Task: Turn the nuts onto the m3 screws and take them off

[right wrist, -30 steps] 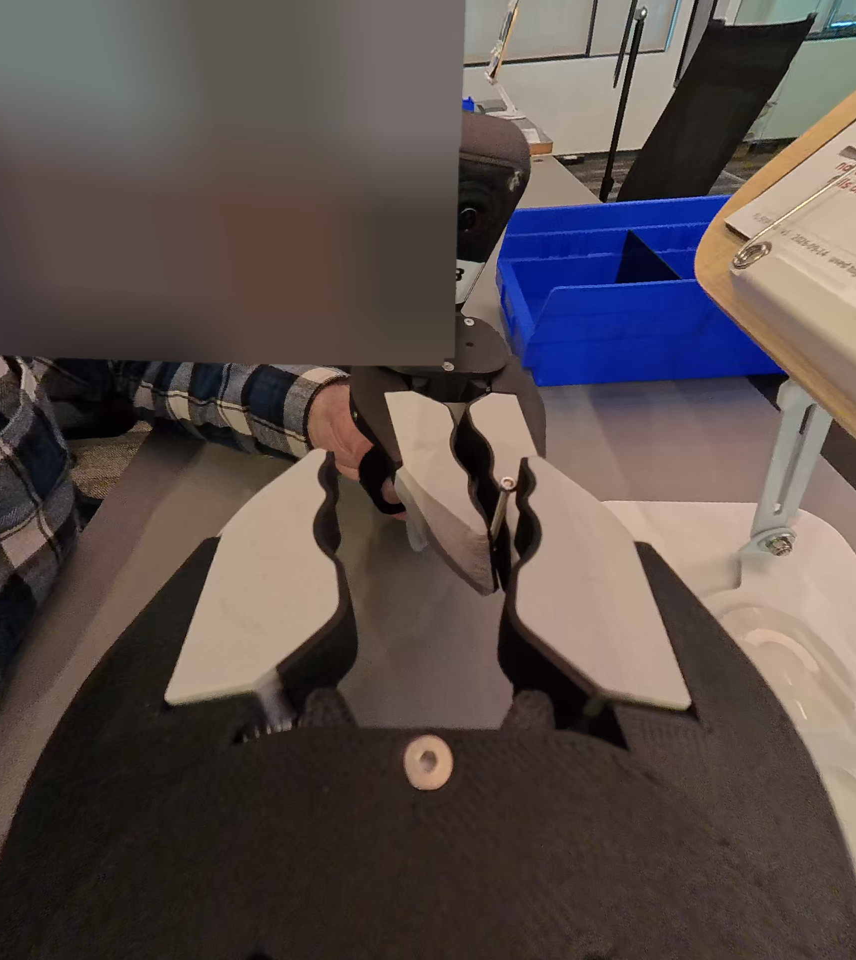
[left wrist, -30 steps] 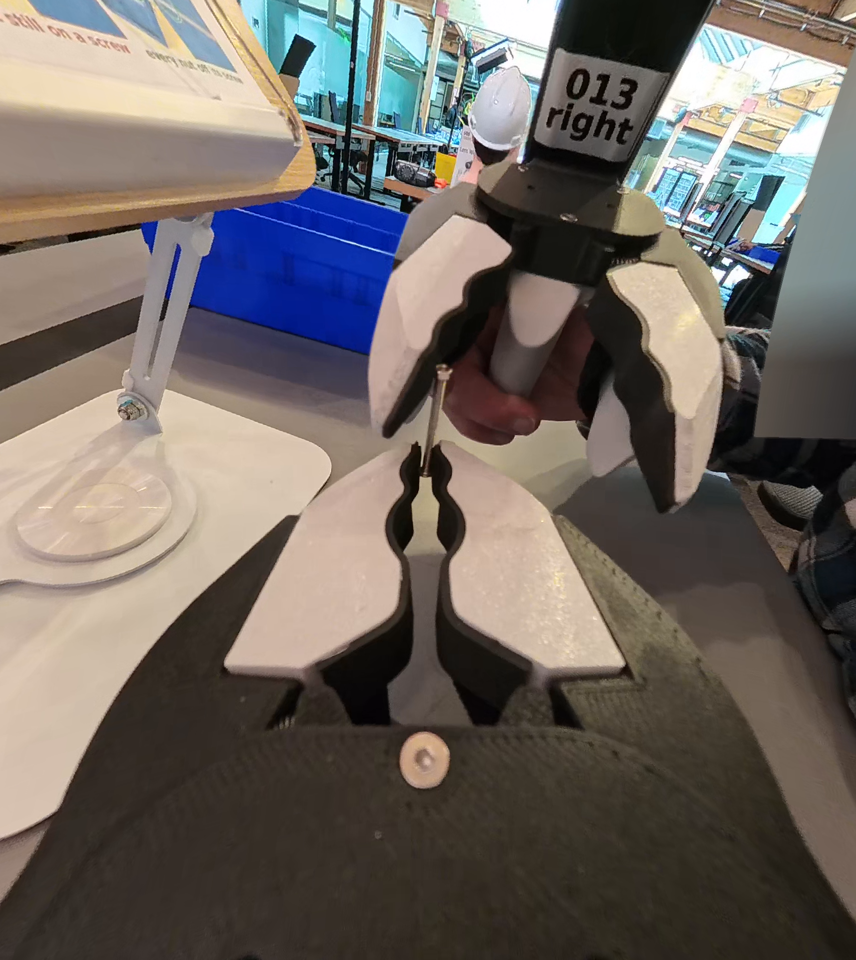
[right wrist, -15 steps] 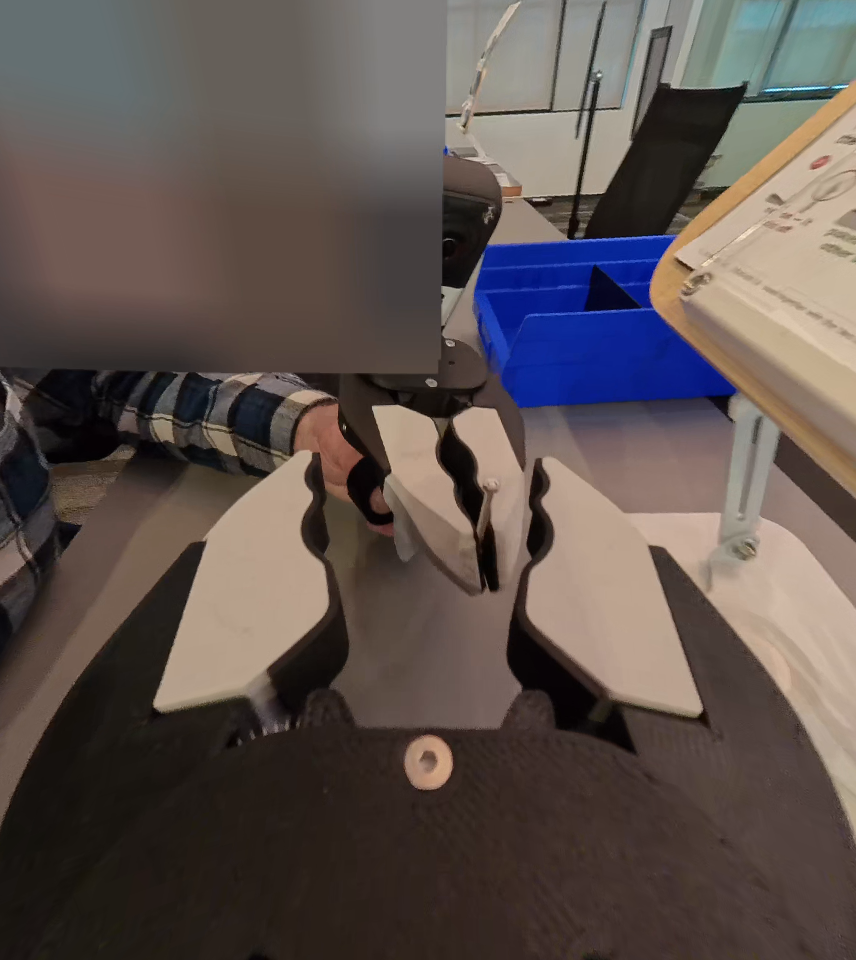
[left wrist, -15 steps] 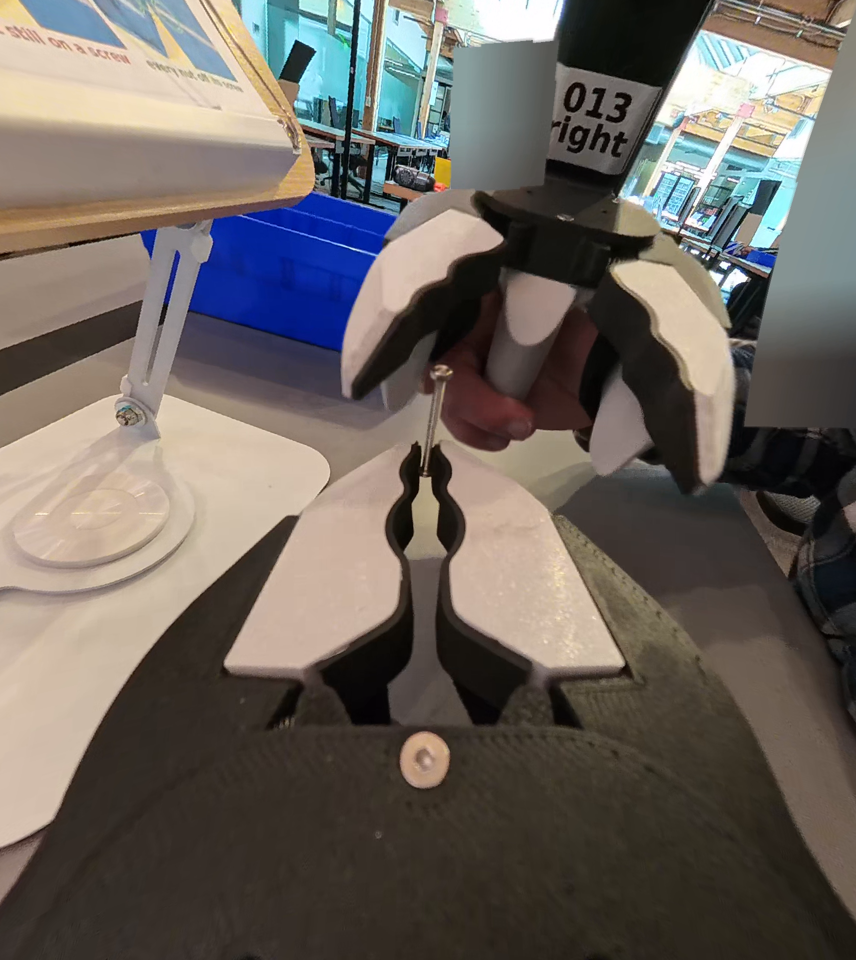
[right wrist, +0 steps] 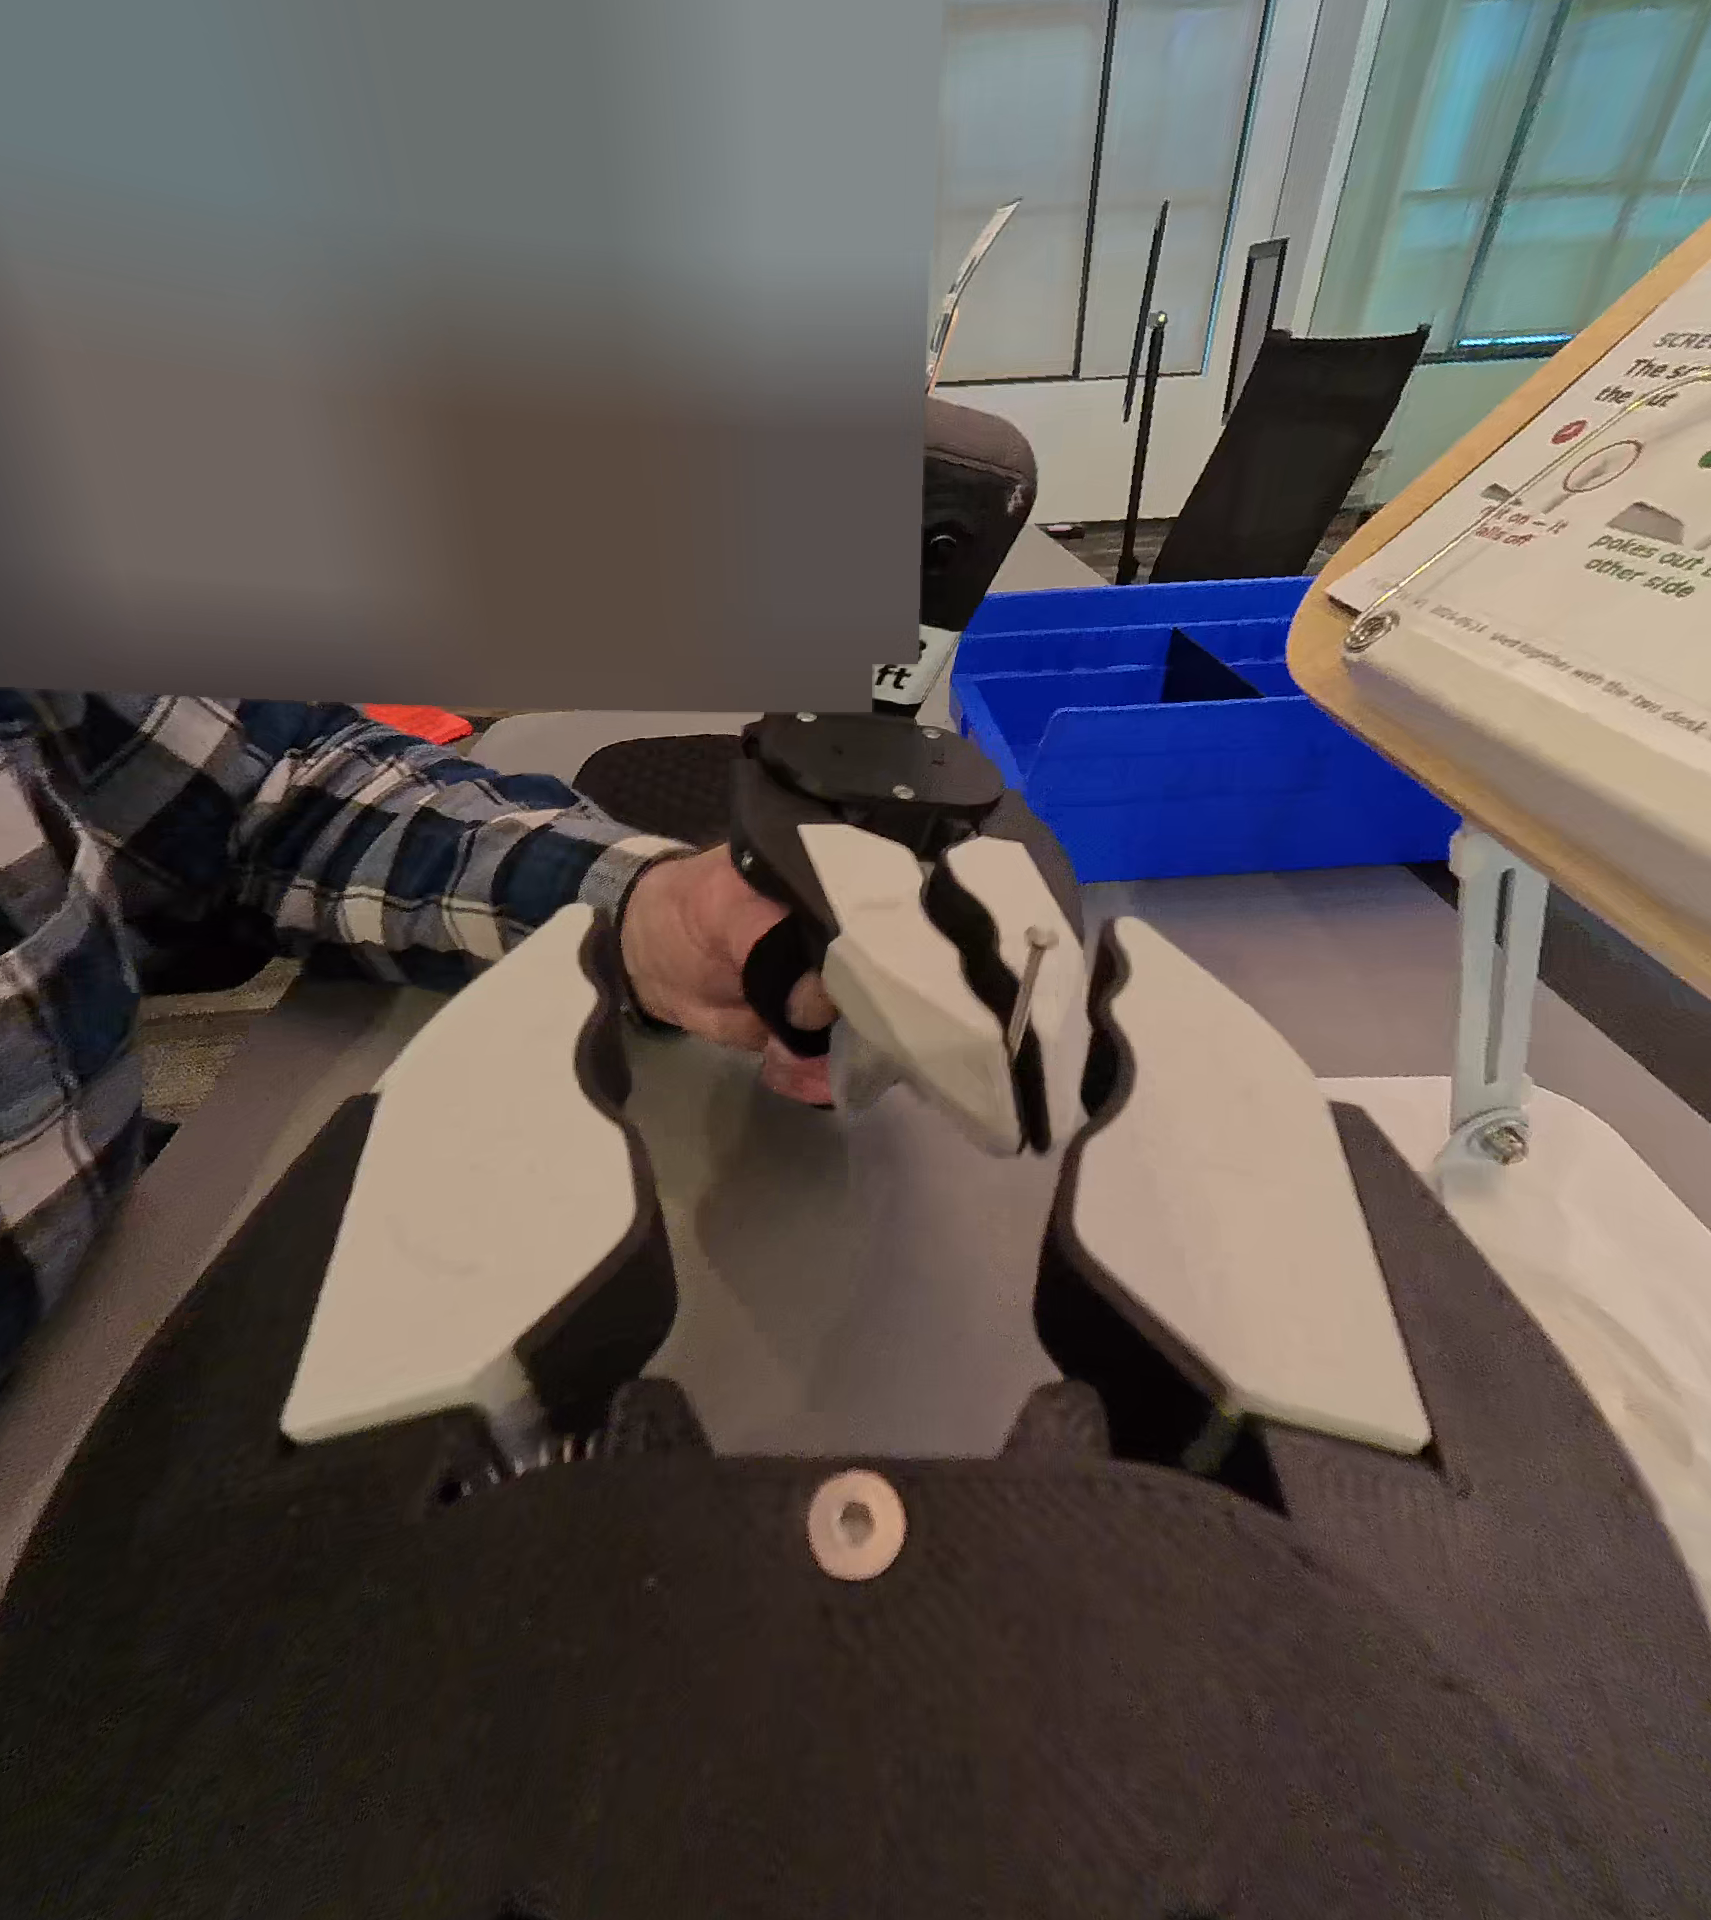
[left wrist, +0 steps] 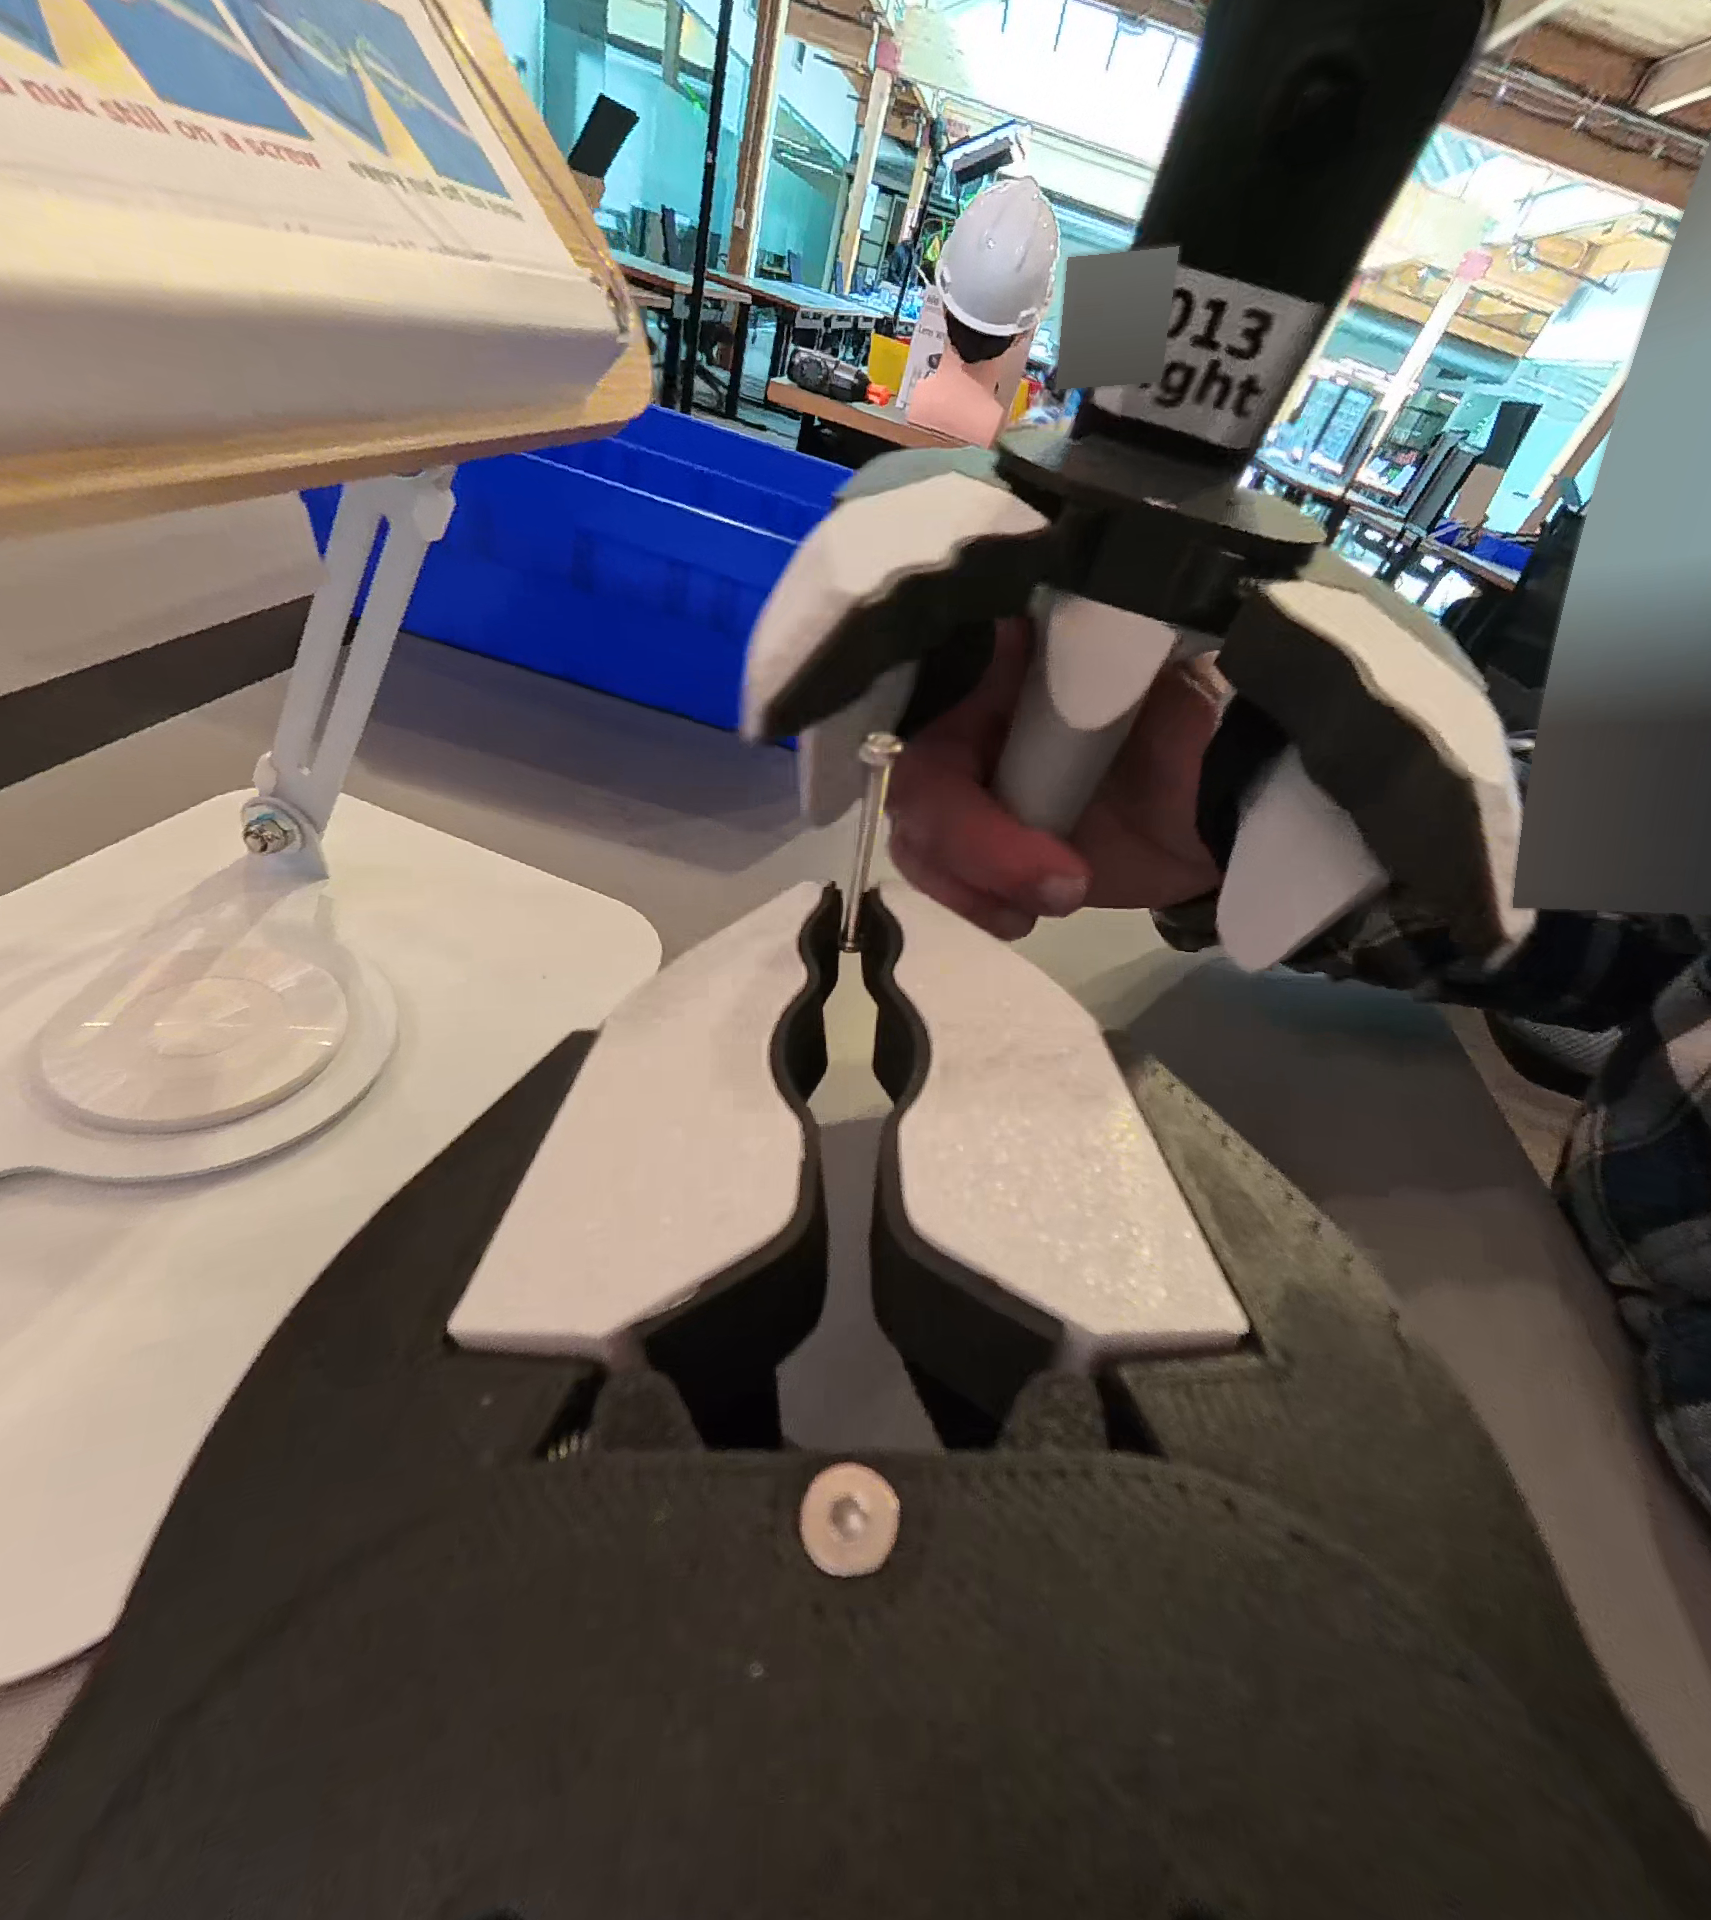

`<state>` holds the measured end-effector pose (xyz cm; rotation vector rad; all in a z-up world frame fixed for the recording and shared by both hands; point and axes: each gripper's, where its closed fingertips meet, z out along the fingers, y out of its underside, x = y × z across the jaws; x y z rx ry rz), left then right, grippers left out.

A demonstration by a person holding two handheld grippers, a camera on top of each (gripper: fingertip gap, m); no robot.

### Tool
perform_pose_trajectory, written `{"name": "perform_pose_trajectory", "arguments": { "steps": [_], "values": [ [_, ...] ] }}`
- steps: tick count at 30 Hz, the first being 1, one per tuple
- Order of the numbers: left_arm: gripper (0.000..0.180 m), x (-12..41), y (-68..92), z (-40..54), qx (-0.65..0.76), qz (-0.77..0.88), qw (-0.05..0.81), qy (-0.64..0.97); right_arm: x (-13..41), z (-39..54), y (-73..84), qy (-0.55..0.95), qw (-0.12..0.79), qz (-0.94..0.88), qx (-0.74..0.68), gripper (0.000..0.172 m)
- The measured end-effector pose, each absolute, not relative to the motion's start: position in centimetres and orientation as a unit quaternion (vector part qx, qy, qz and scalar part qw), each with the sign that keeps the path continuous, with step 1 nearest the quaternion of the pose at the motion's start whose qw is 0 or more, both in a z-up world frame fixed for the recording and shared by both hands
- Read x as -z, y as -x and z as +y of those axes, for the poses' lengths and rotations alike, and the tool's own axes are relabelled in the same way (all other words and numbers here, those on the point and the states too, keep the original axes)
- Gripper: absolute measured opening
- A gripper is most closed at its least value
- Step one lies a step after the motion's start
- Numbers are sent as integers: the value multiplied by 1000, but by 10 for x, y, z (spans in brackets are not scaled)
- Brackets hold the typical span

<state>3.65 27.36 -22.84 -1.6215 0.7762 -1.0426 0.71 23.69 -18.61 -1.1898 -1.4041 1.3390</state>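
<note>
My left gripper (left wrist: 849,914) is shut on the lower end of a thin silver screw (left wrist: 867,831), which stands upright with its head on top. The same screw shows in the right wrist view (right wrist: 1027,987), pinched at the tips of the left gripper (right wrist: 1033,1127). My right gripper (right wrist: 851,966) is wide open and holds nothing; the left gripper with the screw sits just inside its right finger (right wrist: 1215,1164). In the left wrist view the right gripper (left wrist: 1121,769) hangs spread open just behind and above the screw head, with a hand on its handle.
A blue divided bin (right wrist: 1183,727) stands at the back of the grey table (right wrist: 1329,956). A tilted board with printed sheets (left wrist: 207,239) rests on a white stand with a flat base (left wrist: 207,1039). A plaid sleeve (right wrist: 311,831) reaches in from the side. Left tips to right tips: about 5 centimeters.
My right gripper has opened wider and drawn up and back from the screw. My left gripper has stayed shut on the screw, almost still.
</note>
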Motion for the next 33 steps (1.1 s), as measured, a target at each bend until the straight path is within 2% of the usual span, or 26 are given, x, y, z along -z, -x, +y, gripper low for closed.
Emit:
{"name": "perform_pose_trajectory", "arguments": {
  "steps": [4, 8, 12, 22, 26, 30, 33],
  "values": [
    [4, 228, -40, 272, 431, 325, 507, 672, 194, 227, 11, 457, 395, -579, -548, 89],
    [4, 225, -35, 274, 433, 319, 511, 671, 192, 226, -2, 463, 414, -566, -542, 92],
    [3, 228, -41, 272, 435, 327, 502, 672, 189, 230, -22, 461, 425, -549, -553, 77],
    [4, 228, -44, 272, 447, 318, 495, 674, 190, 227, -5, 454, 427, -557, -549, 92],
    [3, 228, -44, 274, 456, 312, 491, 673, 187, 236, -28, 463, 439, -533, -556, 77],
    [3, 228, -51, 271, 456, 320, 489, 671, 190, 238, -7, 462, 429, -550, -548, 88],
    [4, 228, -49, 273, 454, 315, 491, 674, 192, 228, 4, 450, 418, -563, -553, 87]
  ]
}}
